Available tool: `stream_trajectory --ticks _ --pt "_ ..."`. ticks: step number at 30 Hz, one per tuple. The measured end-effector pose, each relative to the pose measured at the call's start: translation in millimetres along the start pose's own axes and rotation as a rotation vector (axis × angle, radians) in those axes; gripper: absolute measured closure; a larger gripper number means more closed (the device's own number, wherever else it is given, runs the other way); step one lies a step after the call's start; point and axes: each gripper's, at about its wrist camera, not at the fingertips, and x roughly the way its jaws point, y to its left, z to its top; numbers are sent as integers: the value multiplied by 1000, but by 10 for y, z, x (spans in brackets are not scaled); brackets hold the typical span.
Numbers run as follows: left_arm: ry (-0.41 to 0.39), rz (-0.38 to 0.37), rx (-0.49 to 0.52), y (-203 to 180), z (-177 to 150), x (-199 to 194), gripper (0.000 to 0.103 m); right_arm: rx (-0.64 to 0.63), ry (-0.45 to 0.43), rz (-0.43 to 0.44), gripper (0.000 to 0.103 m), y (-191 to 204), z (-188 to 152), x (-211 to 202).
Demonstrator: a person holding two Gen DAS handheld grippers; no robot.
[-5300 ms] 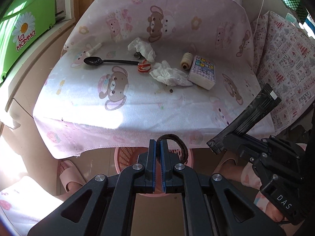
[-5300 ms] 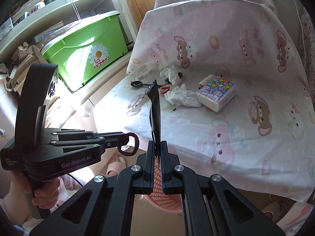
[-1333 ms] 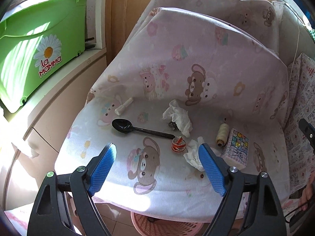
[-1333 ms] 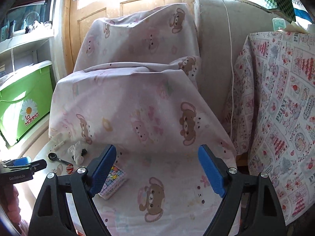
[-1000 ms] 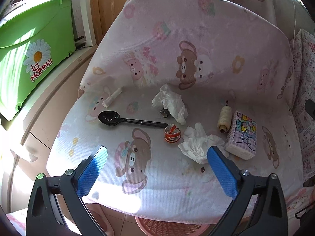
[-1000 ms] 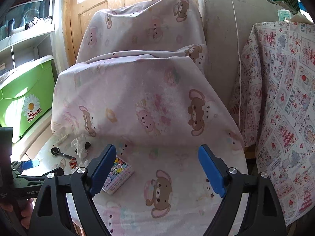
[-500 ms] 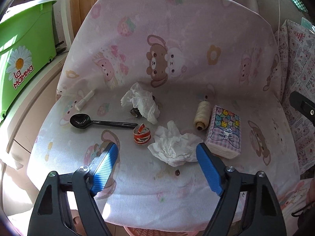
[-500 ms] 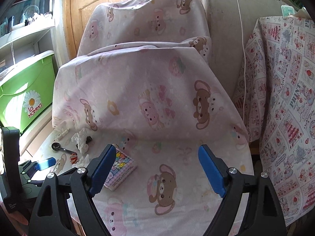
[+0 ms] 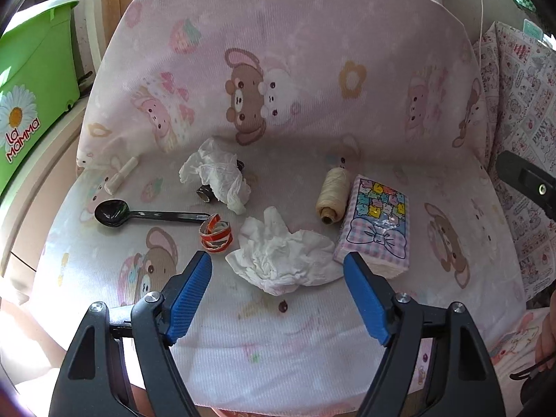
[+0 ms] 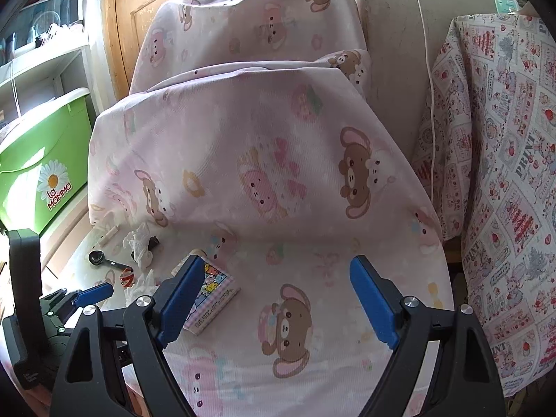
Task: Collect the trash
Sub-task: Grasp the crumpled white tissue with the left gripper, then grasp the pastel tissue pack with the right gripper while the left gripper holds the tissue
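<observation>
A crumpled white tissue [image 9: 281,257] lies on the pink bear-print chair seat [image 9: 278,340], just beyond and between my left gripper's open fingers. My left gripper [image 9: 278,260] is open and empty. A second crumpled tissue [image 9: 215,173] lies farther back beside a small dark object [image 9: 204,194]. A red and white curled wrapper [image 9: 215,232] lies left of the near tissue. My right gripper [image 10: 278,274] is open and empty over the right part of the seat, away from the trash; the tissues show small at its left [image 10: 140,239].
A black spoon [image 9: 139,213], a cream thread spool [image 9: 332,191], a patterned tissue pack [image 9: 377,224] and a small white tube [image 9: 121,175] lie on the seat. A green storage box [image 9: 31,80] stands left. A patterned cloth [image 10: 504,173] hangs right.
Both grippers opened and dropped what they held earlier. My left gripper has since moved forward and down toward the near tissue. My right gripper drifted slightly closer to the seat.
</observation>
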Motion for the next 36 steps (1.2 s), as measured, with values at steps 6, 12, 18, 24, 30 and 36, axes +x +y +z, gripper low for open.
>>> stream_trajectory --ticks 6,12,18,24,30,36 --pt "7 26 31 -32 -32 68 47 -18 -7 -10 16 21 0 1" --pt "34 -19 10 64 -59 87 88 -49 -12 -23 16 88 -17 -10" --pt "-34 -30 14 156 -22 -220 89 -32 2 9 16 129 -38 -11" --pt "-122 8 -35 518 155 -518 89 -41 28 -1 16 251 -133 102" --pt "-158 113 -81 785 244 -633 88 -163 53 19 14 683 -329 244" --pt "-208 139 -64 685 225 -716 88 -102 123 49 14 885 -430 512"
